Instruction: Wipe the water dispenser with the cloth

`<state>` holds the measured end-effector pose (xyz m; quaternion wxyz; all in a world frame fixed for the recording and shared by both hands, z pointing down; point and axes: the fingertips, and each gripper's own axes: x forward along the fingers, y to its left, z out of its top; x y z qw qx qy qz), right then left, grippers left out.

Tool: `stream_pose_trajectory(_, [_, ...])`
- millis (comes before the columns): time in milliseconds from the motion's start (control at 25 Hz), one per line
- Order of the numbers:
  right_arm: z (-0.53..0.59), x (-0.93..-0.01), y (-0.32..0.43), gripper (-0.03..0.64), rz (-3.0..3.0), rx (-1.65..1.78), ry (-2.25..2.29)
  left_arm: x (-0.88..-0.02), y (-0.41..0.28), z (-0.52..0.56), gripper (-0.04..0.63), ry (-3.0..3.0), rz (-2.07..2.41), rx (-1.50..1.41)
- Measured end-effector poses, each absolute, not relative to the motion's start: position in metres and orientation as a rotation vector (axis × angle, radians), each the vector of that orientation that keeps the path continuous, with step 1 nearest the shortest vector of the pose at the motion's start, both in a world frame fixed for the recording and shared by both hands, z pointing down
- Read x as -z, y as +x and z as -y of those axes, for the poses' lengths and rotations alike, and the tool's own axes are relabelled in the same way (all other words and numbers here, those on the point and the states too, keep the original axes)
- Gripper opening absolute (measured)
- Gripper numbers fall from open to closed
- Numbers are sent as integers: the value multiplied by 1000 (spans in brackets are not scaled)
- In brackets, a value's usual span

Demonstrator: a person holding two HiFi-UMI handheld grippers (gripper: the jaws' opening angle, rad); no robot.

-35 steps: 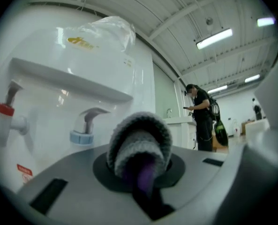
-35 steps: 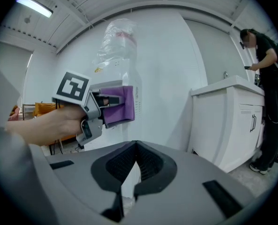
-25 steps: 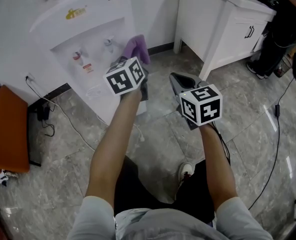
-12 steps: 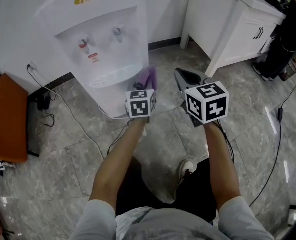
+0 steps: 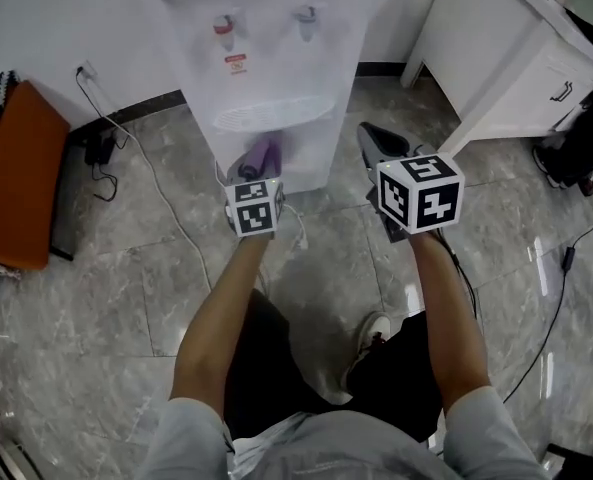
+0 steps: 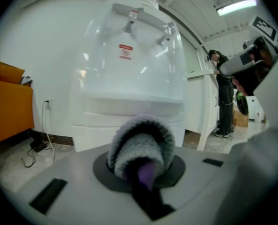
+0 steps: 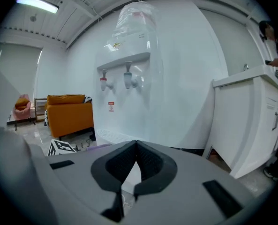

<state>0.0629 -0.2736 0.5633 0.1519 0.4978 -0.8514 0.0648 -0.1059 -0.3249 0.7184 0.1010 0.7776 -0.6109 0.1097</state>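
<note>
Head view, looking steeply down: at far left an orange seat (image 5: 14,173) stands against the wall, with a black cable (image 5: 126,163) trailing over the grey stone floor beside it.

At centre stands the white water dispenser (image 5: 276,58), its two taps over the drip tray. I hold the left hand-held gripper (image 5: 253,173) low in front of its lower panel, below the tray. Its jaws are clamped on the purple cloth (image 5: 259,155). The left gripper view shows the cloth (image 6: 141,149) bunched into a fuzzy grey-and-purple roll between the closed jaws, pointing at the lower front of the water dispenser (image 6: 129,78). I cannot tell whether the cloth is touching the panel or only just in front of it.

To the right, the right hand-held gripper (image 5: 374,140) hangs beside the dispenser's right corner. The right gripper view shows the right hand-held gripper (image 7: 135,146) with its jaws closed tip to tip on nothing. At far right is a white cabinet (image 5: 506,63).

By my reading, the wiping is under way at the lower front. No streaks or damp marks show which surfaces are done. The tap recess, sides and top may remain.
</note>
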Motion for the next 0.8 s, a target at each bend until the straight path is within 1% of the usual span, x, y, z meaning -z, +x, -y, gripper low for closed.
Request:
stream_pose_trajectory(240, [272,-568,22,8,2501,-136,1298,-712,-210,325,54,2050,2110,-133])
stream_pose_trajectory(360, [275,-560,9,8,2544,-144,1303,-712,-244,325,54,2019,2164,-148])
stream_pose_trajectory(480, [275,-556,5,8,2543,-122,1337,-714,-230,325,54,2186,2120,-229])
stream_pose_trajectory(560, [274,-558,3,8,2519,-83,1334,-713,-208,326,54,2300,2020,-197])
stream_pose_trajectory(800, [270,-572,32,8,2393,-33,1377,-721,-109,334,54,2623,1673,-249])
